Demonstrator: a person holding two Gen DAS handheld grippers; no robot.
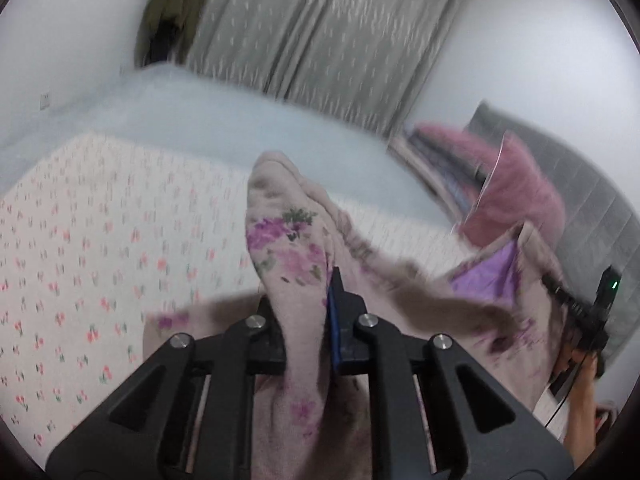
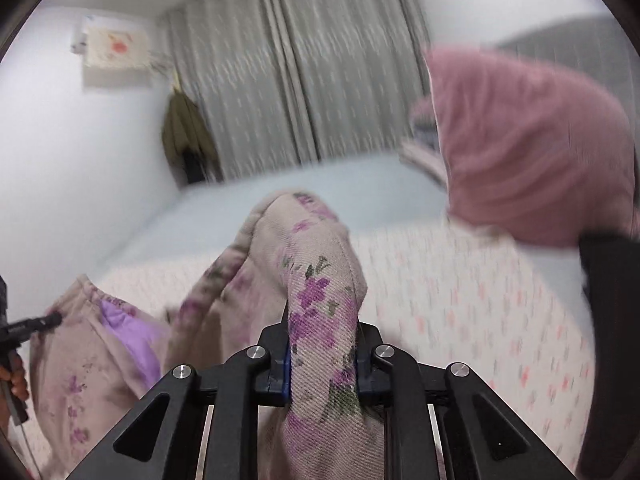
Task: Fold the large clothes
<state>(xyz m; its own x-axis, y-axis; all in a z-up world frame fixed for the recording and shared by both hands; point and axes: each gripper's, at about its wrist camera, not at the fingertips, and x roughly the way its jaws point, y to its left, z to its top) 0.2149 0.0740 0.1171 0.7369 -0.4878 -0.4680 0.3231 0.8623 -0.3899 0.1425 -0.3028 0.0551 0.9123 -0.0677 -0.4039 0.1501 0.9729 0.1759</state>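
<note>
Two grippers pinch one garment (image 1: 288,248), a large piece of soft, pale pinkish-beige cloth printed with purple and pink flowers and small green leaves. Its weave looks coarse and slightly fuzzy, and a plain lilac lining (image 1: 486,276) shows where the cloth falls open. Both views are blurred.

In the left wrist view, the left gripper (image 1: 310,308) is clamped on a bunched fold of the garment, which stands up between its black fingers in a rounded peak and hangs down behind them. A blue pad (image 1: 333,320) on the right-hand finger presses against the cloth. From this fold the garment stretches away to the right, sagging, toward the right gripper (image 1: 576,304), seen small at the right edge with a hand (image 1: 584,396) below it.

In the right wrist view, the right gripper (image 2: 322,344) is likewise closed on a thick roll of the same cloth, which rises above its fingers and droops over them. The rest of the garment hangs to the left, where the tip of the left gripper (image 2: 44,324) holds the lined part.

Below the garment lies a bed (image 1: 100,240) with a white cover dotted with small red flowers; the cloth is lifted above the near edge of the bed, with a pink pillow (image 2: 528,152) toward the far right corner.
</note>
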